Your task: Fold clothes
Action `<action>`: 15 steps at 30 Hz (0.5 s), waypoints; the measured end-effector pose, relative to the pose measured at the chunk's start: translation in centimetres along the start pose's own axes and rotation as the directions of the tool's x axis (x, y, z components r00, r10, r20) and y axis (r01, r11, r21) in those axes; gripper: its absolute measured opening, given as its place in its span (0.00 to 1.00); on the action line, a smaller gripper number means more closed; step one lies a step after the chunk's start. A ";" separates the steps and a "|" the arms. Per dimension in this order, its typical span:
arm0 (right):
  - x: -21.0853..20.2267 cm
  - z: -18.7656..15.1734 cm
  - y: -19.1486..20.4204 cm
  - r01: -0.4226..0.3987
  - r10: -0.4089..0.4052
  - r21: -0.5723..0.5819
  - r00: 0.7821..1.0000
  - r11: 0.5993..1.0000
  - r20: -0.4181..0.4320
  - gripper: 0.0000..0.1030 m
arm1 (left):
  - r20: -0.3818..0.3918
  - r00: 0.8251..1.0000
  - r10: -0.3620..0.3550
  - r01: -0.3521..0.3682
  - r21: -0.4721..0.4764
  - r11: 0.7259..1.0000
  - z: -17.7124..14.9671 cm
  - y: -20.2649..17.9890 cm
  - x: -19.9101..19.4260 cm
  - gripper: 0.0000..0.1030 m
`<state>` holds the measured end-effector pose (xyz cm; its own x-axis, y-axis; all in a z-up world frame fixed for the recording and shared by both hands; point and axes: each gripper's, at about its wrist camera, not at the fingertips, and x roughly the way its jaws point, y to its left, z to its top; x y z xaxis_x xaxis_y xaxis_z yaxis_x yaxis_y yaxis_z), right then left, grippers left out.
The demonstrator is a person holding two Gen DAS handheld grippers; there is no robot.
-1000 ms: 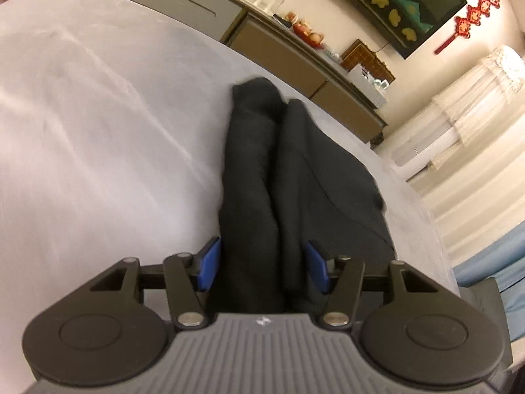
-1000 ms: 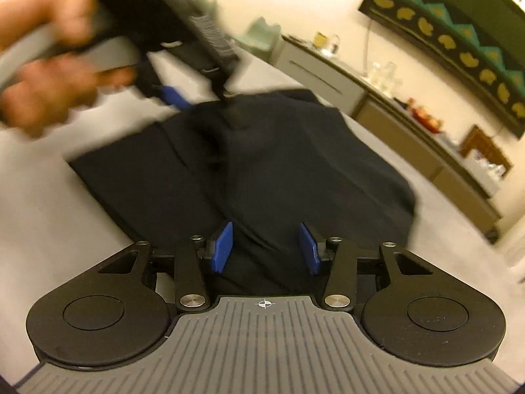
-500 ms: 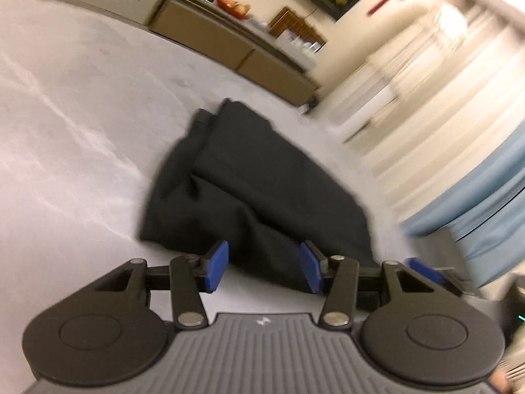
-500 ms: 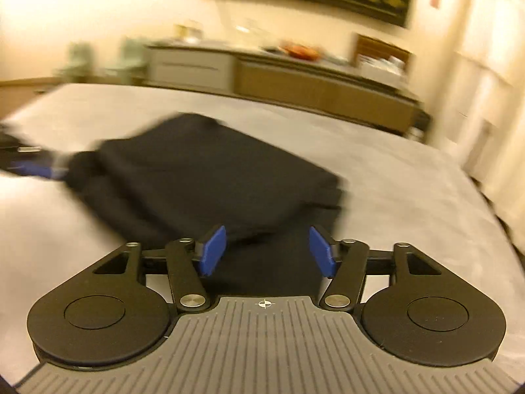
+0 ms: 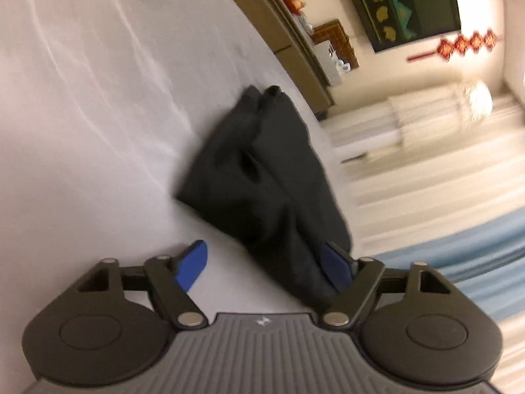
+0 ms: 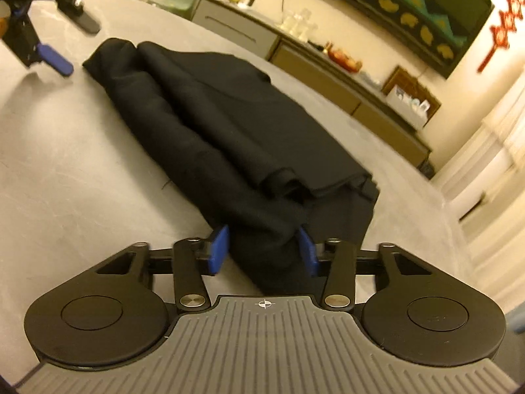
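Fingers [image 6: 219,249] of the right gripper [image 6: 262,249] straddle the near end of the black garment [image 6: 229,124] with gaps either side, not pinching; the left gripper [image 5: 262,264] is spread wide, one finger on cloth [image 5: 262,177]. Beyond them it lies as a long, lumpy fold on the grey bed [image 6: 65,164]. It looks soft, light and floppy, so I would grip all layers at a corner edge.

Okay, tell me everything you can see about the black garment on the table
The black garment is a soft, matte fabric folded into a long, loose bundle with several overlapping layers and creases. It lies flat on the pale grey table, stretching away from the right gripper, whose open blue fingers straddle its near end. In the left wrist view its near edge reaches between the open fingers of the left gripper. What kind of garment it is cannot be told.
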<state>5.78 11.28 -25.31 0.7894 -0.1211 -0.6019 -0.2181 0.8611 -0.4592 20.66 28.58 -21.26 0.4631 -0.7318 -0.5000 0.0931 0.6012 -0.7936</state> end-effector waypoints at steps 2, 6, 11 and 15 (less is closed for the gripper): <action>0.0 0.1 -0.1 0.007 -0.007 0.000 1.000 1.000 0.006 0.11 | 0.037 0.999 -0.008 0.008 -0.001 1.000 0.3 -0.3 0.9 0.68; -1.7 1.8 -3.1 0.073 -0.077 0.072 0.995 0.995 0.061 0.05 | 0.110 0.994 -0.023 0.023 -0.003 1.000 0.9 -0.8 2.8 0.03; -2.5 1.6 -5.0 0.053 -0.056 0.080 0.998 0.995 0.039 0.04 | 0.193 0.981 -0.008 0.004 0.019 1.000 1.0 -2.8 -0.1 0.02; -1.3 -1.2 -4.0 -0.023 0.026 0.078 0.999 0.997 -0.038 0.03 | 0.203 0.971 0.124 -0.119 -0.037 0.992 0.1 -1.7 -2.1 0.00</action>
<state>4.88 7.38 -23.48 0.7608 -0.1171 -0.6383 -0.1912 0.8995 -0.3929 19.60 29.06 -18.85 0.6400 -0.5713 -0.5138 0.0049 0.6717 -0.7408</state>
